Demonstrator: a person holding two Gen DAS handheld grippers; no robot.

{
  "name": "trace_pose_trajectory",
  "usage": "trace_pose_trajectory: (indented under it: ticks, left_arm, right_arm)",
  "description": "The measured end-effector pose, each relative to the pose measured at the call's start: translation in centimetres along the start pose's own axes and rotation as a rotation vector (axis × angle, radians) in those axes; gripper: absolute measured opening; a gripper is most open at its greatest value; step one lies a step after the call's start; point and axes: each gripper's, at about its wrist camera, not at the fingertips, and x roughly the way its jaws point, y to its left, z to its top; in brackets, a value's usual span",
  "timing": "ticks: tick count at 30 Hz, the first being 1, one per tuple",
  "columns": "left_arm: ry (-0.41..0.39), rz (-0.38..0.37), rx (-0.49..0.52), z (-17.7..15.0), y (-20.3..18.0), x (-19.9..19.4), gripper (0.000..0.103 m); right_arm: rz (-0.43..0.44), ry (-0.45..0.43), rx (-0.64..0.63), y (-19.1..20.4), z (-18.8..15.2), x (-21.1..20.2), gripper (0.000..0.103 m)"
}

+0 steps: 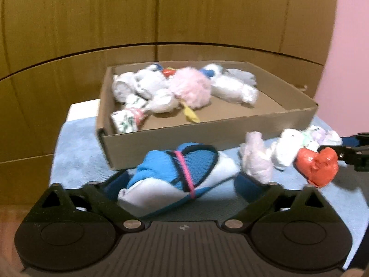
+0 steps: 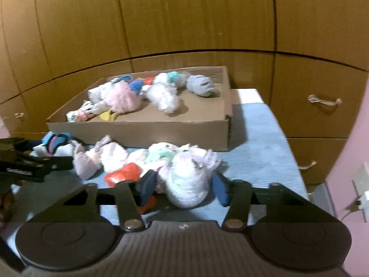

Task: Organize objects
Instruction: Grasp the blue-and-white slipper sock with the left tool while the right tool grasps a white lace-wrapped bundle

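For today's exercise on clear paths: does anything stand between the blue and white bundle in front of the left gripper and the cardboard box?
Nothing visible does. The blue and white bundle lies between the left gripper fingers, directly before the cardboard box; only its low front wall must be cleared.

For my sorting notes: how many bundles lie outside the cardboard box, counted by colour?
Red bundle: 1
Blue-and-white bundle: 1
Pale bundles: 4, as far as the blur allows
Total: 6

Dim warm light, motion blur, fisheye bending and dark corners.
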Motion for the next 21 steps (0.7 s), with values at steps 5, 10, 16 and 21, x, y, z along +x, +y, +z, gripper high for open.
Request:
trace_pose_trajectory:
  ticks: [5, 10, 16, 21]
  left_arm:
    - [-0.001, -0.013, 0.017, -0.2, 0.0, -0.3, 0.071]
    - [0.003, -0.028, 0.007, -0.8, 0.5, -1.5, 0.064]
    - [-0.006, -0.014, 0.047, -1.2, 0.1, -1.7, 0.067]
    - [-0.004, -0.014, 0.043, -0.7, 0.2, -1.1, 0.09]
  right_arm:
    - [0.054, -0.029, 0.019, -0.6, -0.5, -1.2, 0.034]
    - [0.069, -0.052, 0.024, -0.6, -0.8, -3.0, 0.034]
    - [0.032, -0.025, -0.022, 0.0, -2.2, -3.3, 0.034]
    - [-0.034, -0.024, -0.066, 0.7, -2.5, -2.7, 0.042]
